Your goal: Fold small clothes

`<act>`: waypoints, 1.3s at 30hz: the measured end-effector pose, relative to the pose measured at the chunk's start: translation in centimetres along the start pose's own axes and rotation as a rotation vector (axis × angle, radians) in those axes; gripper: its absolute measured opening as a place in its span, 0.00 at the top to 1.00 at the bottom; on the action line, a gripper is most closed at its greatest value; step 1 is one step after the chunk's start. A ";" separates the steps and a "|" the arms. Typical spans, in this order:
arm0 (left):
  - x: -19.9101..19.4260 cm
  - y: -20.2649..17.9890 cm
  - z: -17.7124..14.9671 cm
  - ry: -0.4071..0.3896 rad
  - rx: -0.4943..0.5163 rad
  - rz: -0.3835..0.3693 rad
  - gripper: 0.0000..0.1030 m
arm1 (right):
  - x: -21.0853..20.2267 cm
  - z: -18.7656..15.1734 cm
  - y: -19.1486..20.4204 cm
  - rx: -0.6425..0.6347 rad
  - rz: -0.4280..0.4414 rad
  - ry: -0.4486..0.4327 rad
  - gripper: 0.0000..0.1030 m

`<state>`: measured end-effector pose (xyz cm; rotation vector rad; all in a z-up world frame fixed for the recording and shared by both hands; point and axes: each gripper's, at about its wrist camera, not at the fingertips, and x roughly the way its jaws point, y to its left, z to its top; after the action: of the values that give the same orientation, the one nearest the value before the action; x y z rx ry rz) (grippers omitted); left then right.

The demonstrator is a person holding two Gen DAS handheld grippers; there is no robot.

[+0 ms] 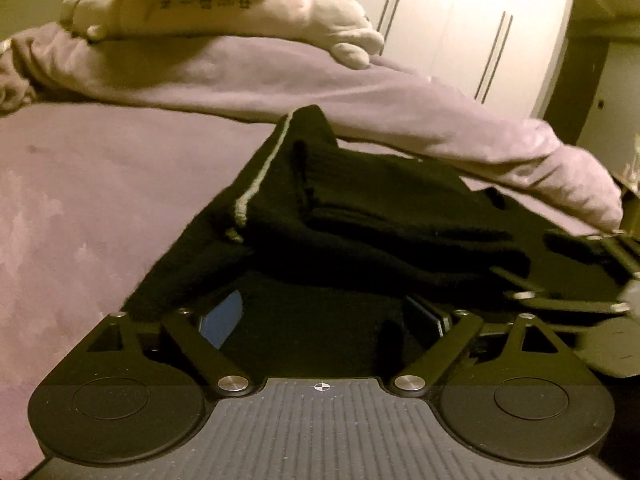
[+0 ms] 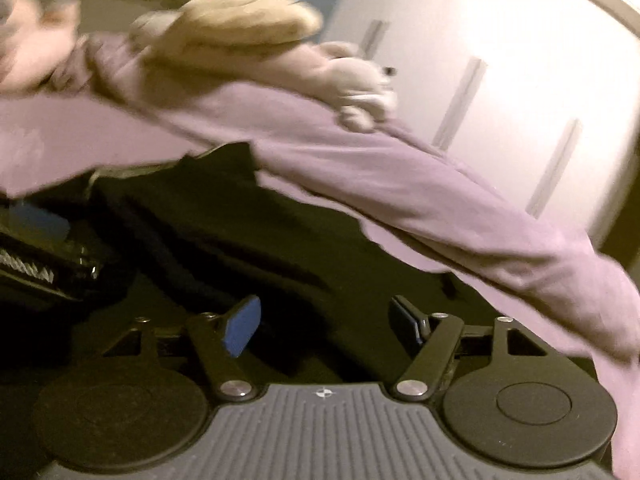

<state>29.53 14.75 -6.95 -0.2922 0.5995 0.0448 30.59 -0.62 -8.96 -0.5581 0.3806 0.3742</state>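
A black knit garment (image 1: 360,208) with a pale stripe along one edge lies bunched in folds on the lilac bed cover (image 1: 80,208). My left gripper (image 1: 324,316) hovers low over its near edge, jaws wide open, blue pads (image 1: 222,318) well apart and black fabric lying loose beneath them. The right gripper's fingers (image 1: 580,280) enter from the right over the same garment. In the right wrist view the black garment (image 2: 240,232) fills the middle and my right gripper (image 2: 324,326) is open above it, its pads (image 2: 242,326) pressing on nothing. The left gripper (image 2: 40,248) shows at the left edge.
A rolled lilac duvet (image 1: 360,92) runs across the bed just behind the garment. Plush toys (image 1: 240,12) lie on it at the back. White wardrobe doors (image 1: 460,20) with long handles stand behind. The bed's edge drops off at the right.
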 end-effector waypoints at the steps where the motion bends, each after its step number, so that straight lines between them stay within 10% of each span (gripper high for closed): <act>1: 0.1 -0.1 -0.1 -0.003 -0.006 -0.006 0.10 | 0.7 0.4 0.5 -0.027 0.008 0.006 0.52; 6: 0.3 0.0 -0.1 -0.009 -0.017 -0.018 0.10 | 2.9 2.5 0.6 -0.008 0.031 0.002 0.88; 11: 0.2 0.4 0.2 -0.010 -0.049 -0.024 0.10 | 1.5 0.6 -9.4 0.672 -0.104 -0.019 0.91; 16: 0.4 -0.1 0.7 -0.005 -0.037 -0.003 0.10 | 1.7 -6.8 -14.9 1.079 -0.090 0.099 0.55; 23: 1.4 0.2 2.8 -0.005 -0.153 -0.064 0.09 | 1.4 -10.3 -17.4 1.419 0.065 0.013 0.48; 26: 2.0 0.7 3.2 0.000 -0.189 -0.061 0.09 | 1.1 -9.4 -17.2 1.283 -0.097 0.021 0.48; 32: 2.6 1.1 2.8 -0.004 -0.140 -0.029 0.09 | -0.5 -13.4 -20.1 1.642 -0.140 -0.022 0.47; 35: 2.7 1.0 2.7 0.001 -0.120 -0.020 0.09 | -1.7 -12.7 -21.1 1.510 -0.268 -0.026 0.38; 39: 2.5 0.9 2.8 0.001 -0.137 -0.028 0.09 | -0.8 -11.1 -20.6 1.305 -0.142 0.029 0.31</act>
<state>33.00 16.31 -6.41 -0.4330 0.5947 0.0591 36.24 -23.36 -8.33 0.6847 0.5207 -0.0679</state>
